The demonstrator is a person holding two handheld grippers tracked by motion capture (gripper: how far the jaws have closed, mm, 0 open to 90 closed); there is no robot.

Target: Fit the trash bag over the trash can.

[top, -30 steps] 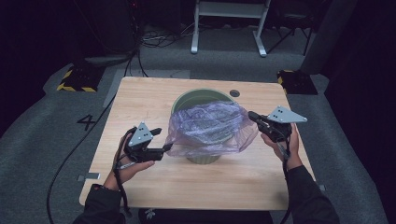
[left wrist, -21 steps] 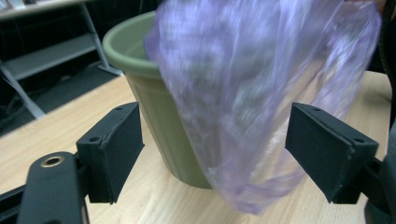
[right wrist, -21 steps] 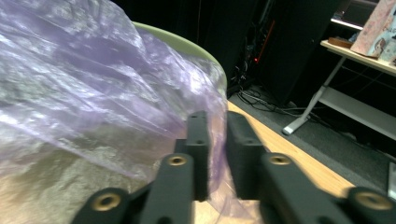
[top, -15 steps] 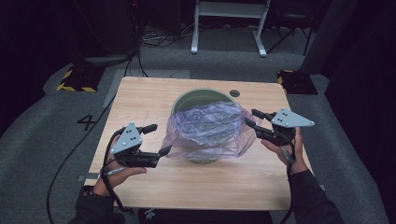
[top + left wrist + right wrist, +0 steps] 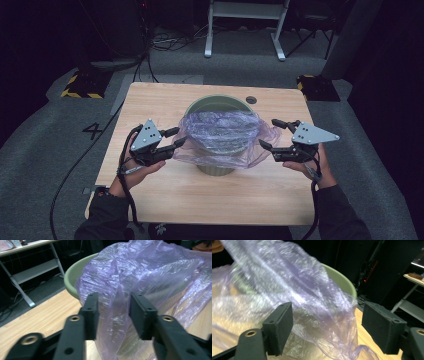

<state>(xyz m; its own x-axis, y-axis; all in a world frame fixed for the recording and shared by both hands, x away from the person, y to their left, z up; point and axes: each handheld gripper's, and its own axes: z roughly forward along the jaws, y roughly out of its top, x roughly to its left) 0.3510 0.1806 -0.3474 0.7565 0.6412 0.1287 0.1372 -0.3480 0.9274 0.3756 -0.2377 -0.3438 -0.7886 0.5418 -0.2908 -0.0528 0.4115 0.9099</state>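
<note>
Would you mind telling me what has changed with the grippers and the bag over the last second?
The right gripper let go of the purple bag; its jaws have just been opening, clear of the film. The left gripper drew back, then returned; its jaws have just been closing around a fold, gap remaining. The green bin and table stayed put.

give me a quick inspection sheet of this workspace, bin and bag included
surface: wooden table, a dark round hole near its far edge.
job's things: green bin upright mid-table; purple bag draped over its rim, only partly seated.
clutter: nothing seen.
grippers: left gripper jaws have just been closing, bag film between them, not clearly pinched; right gripper jaws have just been opening, wide, bag edge loose between them.
cables: one trails from each gripper.
surroundings: dark grey floor, white desk frame behind, hazard-striped blocks.
</note>
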